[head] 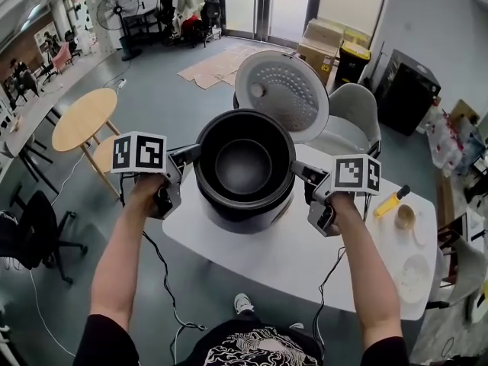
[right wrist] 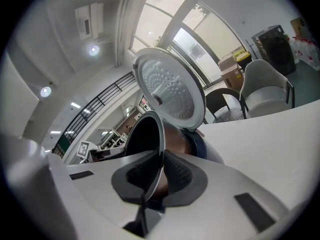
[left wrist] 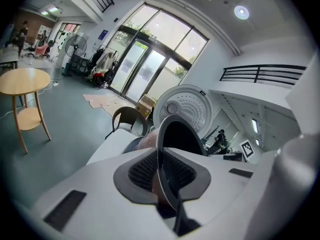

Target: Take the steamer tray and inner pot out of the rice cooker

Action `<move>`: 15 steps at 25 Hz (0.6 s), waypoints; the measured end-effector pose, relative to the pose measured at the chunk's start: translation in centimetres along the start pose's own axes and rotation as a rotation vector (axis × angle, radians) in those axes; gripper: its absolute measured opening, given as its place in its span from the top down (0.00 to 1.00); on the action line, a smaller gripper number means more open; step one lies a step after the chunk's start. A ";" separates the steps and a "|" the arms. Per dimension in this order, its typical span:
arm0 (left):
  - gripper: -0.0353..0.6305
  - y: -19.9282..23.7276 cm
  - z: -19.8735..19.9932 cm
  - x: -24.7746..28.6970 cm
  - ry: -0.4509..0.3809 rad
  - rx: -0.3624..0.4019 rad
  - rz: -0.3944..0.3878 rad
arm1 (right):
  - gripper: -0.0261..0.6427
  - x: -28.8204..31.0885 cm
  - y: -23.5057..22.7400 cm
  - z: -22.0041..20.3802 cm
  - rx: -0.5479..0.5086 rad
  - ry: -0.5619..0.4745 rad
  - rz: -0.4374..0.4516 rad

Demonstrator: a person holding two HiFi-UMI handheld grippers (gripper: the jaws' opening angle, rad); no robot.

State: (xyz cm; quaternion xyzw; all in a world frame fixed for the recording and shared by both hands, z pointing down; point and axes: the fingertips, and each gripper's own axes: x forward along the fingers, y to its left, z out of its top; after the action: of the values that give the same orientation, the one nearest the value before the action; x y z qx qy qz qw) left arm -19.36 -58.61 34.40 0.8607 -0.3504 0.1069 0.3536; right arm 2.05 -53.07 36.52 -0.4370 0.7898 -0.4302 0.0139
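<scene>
The left gripper (head: 187, 157) and right gripper (head: 300, 171) each pinch the inner pot (head: 244, 162) by its rim, left and right, holding it atop the open rice cooker (head: 245, 216) on the white table (head: 305, 258).

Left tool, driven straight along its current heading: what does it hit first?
The inner pot. The left tool is clamped on its rim, so any advance would push straight into the pot wall. Past the pot, the right tool grips the opposite rim, seemingly roughly in line.
</scene>
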 end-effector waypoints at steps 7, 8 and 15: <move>0.88 -6.5 -1.0 -3.8 -0.076 0.035 0.018 | 0.89 -6.3 2.8 -0.3 -0.037 -0.047 0.067; 0.88 -7.6 -1.1 -4.0 -0.086 0.039 0.018 | 0.89 -7.3 2.9 -0.2 -0.040 -0.052 0.075; 0.87 -15.6 -3.6 -4.5 -0.126 0.069 0.009 | 0.90 -16.2 3.5 0.3 -0.061 -0.120 0.134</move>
State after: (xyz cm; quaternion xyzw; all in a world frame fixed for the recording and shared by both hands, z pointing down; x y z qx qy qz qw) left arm -11.89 -45.92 26.72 0.8758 -0.3718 0.0662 0.3005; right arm 9.80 -41.02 28.17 -0.4084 0.8278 -0.3770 0.0763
